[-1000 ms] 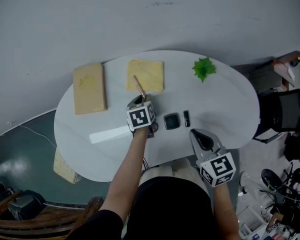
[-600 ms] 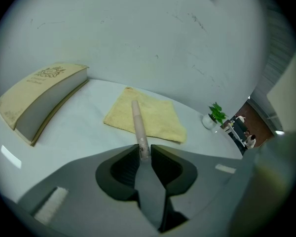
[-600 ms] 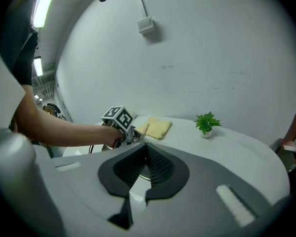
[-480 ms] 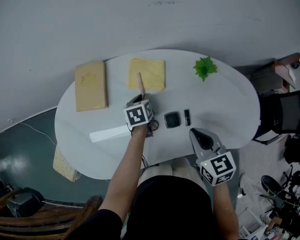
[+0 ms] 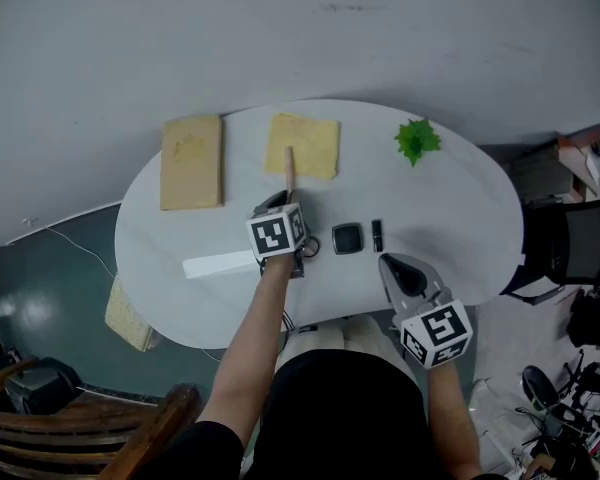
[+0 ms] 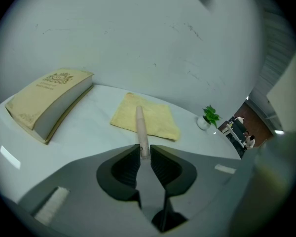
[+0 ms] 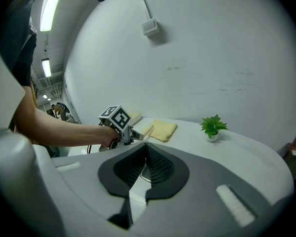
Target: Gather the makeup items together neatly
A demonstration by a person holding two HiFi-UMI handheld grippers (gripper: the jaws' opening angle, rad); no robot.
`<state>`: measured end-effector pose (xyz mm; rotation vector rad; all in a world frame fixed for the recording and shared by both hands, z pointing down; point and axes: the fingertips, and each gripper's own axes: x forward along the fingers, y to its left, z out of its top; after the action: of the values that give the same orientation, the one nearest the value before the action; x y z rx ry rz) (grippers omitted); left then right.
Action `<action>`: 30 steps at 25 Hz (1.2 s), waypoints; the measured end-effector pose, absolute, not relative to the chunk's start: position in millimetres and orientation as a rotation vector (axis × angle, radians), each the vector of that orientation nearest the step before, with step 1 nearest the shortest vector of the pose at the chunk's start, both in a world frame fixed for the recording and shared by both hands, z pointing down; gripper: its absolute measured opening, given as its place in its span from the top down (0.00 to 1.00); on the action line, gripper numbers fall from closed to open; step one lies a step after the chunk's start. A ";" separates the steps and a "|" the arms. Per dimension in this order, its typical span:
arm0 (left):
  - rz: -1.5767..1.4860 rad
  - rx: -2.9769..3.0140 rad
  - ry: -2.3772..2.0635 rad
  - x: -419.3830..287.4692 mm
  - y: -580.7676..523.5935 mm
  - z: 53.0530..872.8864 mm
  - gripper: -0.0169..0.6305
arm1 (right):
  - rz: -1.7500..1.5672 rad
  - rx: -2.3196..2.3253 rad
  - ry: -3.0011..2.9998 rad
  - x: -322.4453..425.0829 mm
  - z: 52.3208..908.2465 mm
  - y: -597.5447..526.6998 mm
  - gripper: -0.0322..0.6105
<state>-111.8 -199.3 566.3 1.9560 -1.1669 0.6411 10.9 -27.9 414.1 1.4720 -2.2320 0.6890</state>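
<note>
- My left tongs (image 6: 144,154), jaws just closing, pinch the beige stick (image 6: 140,127) by its near end, its tip over the yellow cloth (image 6: 148,115), ready for carrying.
- The black compact (image 5: 347,238) and black tube (image 5: 377,234) lie centre-frame, which I judge to be the gathering spot.
- My right tongs (image 7: 144,164) are shut and empty at lower right.

The table (image 5: 460,218) is white, the cloth (image 5: 310,143) pale yellow, the book (image 6: 54,85) cream with a darker ornate emblem on its cover, the makeup stick (image 5: 289,168) pinkish beige, the compact (image 5: 347,238) and the small tube (image 5: 377,235) black, the plant (image 5: 417,139) green in its white pot (image 6: 202,124).
</note>
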 end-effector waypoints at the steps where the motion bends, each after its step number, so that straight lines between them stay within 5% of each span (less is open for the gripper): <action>1: 0.640 1.959 -1.170 -112.9 -197.3 564.7 0.88 | 0.686 1.461 -2.240 10.7 413.8 -28.3 0.94; 30: 0.638 1.841 -1.361 -167.6 -71.3 563.8 0.88 | 0.654 1.082 -2.461 6.2 426.1 -17.4 0.94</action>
<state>-167.6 -71.3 563.8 1.8414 -1.3612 0.6383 6.2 -17.4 426.1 1.0821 -2.4609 0.6535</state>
